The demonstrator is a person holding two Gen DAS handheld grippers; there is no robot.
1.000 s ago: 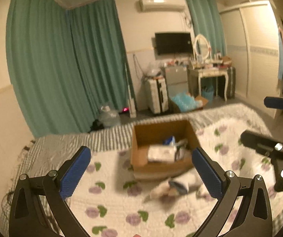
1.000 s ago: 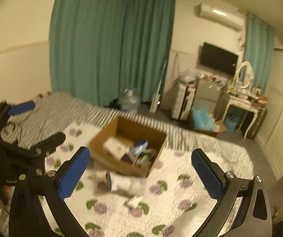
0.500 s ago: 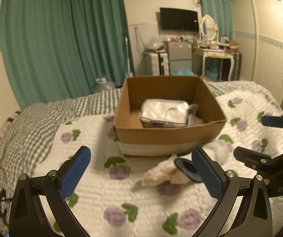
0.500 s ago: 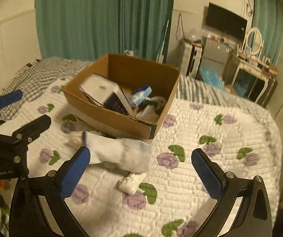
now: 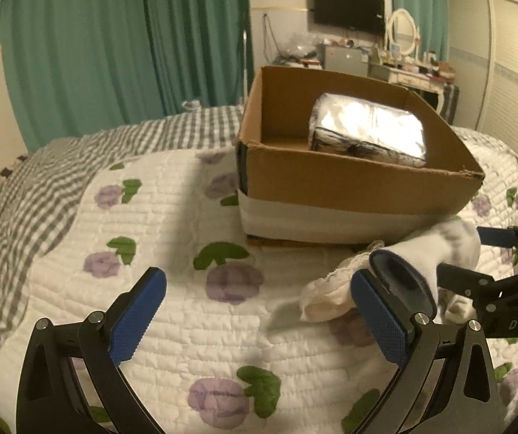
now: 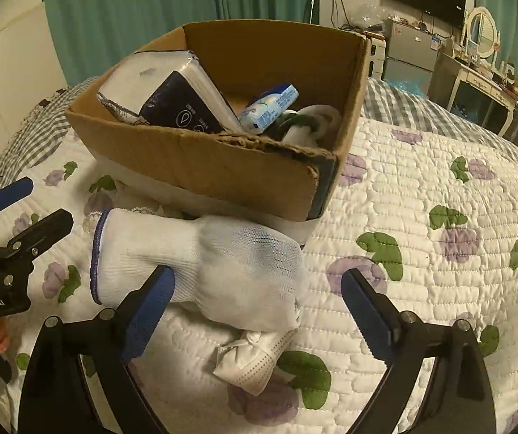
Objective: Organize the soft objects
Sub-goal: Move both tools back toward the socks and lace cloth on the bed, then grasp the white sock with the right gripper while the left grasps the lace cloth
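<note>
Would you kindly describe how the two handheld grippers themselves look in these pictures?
Both the left gripper and the right gripper have black frames with silver bolts and textured blue finger pads. White lettering marks their bodies. No sleeve or cable is visible.

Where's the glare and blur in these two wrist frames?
Left wrist: glare washes out the wrapped pack inside the cardboard box; white sock is smeared. Right wrist: sock sharp, warm dim light, fisheye bends the room edges.

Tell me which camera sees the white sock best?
The right wrist view: the white sock lies whole and sharp in front of the cardboard box. The left wrist view shows only its blurred dark opening beside a finger.
</note>
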